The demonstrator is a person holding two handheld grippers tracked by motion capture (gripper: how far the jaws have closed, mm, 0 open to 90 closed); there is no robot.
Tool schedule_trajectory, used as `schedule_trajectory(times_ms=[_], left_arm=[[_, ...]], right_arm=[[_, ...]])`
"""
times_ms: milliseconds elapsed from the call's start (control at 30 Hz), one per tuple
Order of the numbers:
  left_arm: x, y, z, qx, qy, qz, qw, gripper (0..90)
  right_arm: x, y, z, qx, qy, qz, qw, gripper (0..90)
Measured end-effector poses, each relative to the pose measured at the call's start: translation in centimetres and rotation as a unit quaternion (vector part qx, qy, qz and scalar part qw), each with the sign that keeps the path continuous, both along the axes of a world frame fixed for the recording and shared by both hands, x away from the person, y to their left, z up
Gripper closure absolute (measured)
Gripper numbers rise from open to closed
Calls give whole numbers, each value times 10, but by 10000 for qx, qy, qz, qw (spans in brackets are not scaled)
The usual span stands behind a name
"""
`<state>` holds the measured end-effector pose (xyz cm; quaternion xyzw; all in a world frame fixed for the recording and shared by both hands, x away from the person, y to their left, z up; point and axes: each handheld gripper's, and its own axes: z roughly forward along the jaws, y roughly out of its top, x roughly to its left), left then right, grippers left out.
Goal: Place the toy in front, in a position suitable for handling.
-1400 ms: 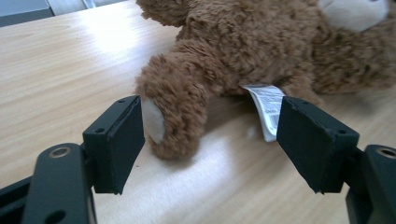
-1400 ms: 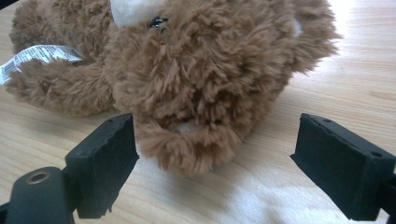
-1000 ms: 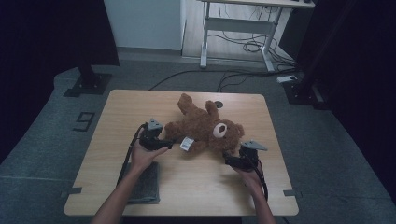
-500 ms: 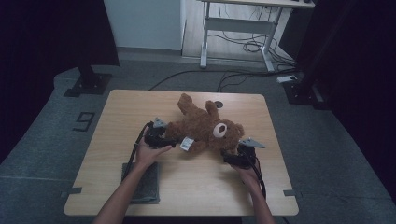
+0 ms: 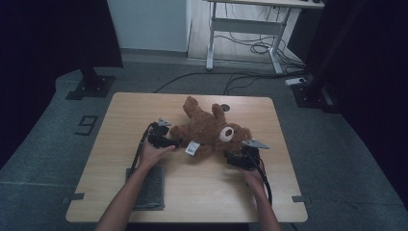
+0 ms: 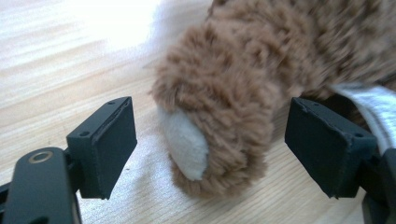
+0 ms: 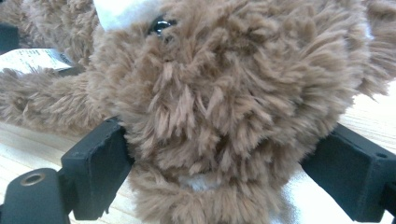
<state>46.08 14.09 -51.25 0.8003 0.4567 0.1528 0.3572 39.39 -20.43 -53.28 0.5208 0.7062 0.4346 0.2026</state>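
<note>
Bear is looking soft and light, so the left gripper is straddling its paw wide open, the right gripper flanking its head, neither pinching.

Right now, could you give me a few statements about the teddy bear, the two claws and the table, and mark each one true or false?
1. The teddy bear lies on the wooden table. True.
2. The left claw is shut tight on the bear's paw. False: its jaws stand open on either side of the paw, with gaps showing.
3. The right claw has its jaws spread around the bear's head. True.
4. A white tag hangs off the bear. True.
5. The grey cloth covers the bear. False: it lies flat near the table's front edge, under the left forearm, apart from the bear.
</note>
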Motion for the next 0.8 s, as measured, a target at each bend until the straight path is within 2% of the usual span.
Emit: schedule_trajectory(times_ms=[133, 233, 300, 333, 400, 433, 467, 500, 600, 633, 667, 700, 800], left_arm=[[3, -5, -5, -47, 21, -16, 10000, 174], [6, -7, -12, 18, 116, 6, 9999, 223], [6, -9, -16, 74, 178, -15, 9998, 309], [7, -11, -18, 160, 213, 8, 9996, 363], [7, -11, -18, 139, 228, 34, 9996, 440], [7, -11, -18, 103, 243, 26, 9996, 440], [7, -10, -17, 30, 268, -2, 9996, 503], [7, -10, -16, 22, 276, -8, 9996, 525], [6, -10, -14, 62, 268, -7, 9996, 586], [4, -11, -11, 127, 215, 12, 9997, 627], [4, -11, -11, 127, 215, 12, 9997, 640], [1, -12, -7, 152, 144, 45, 9998, 653], [-2, -11, 0, 136, 33, 36, 9999, 676]], right_arm=[[2, -1, -1, 39, 6, -14, 10000, 125], [2, -1, -1, 57, 12, -11, 10000, 139], [1, -1, -1, 26, 31, 0, 10000, 164], [1, -1, -1, -35, 17, 24, 10000, 209], [1, -2, 0, -56, 24, 63, 10000, 261], [1, -2, 0, -56, 24, 63, 10000, 261], [2, -4, 0, -19, 46, 46, 10000, 327], [2, -4, 0, -19, 40, 51, 10000, 348], [1, -4, 0, -87, 24, 85, 9999, 394], [1, -3, 1, -147, -28, 102, 9998, 446], [1, -3, 1, -147, -28, 102, 9998, 446], [0, -3, 1, -169, -74, 87, 9998, 493], [0, -3, 2, -188, -148, 68, 9997, 544]])
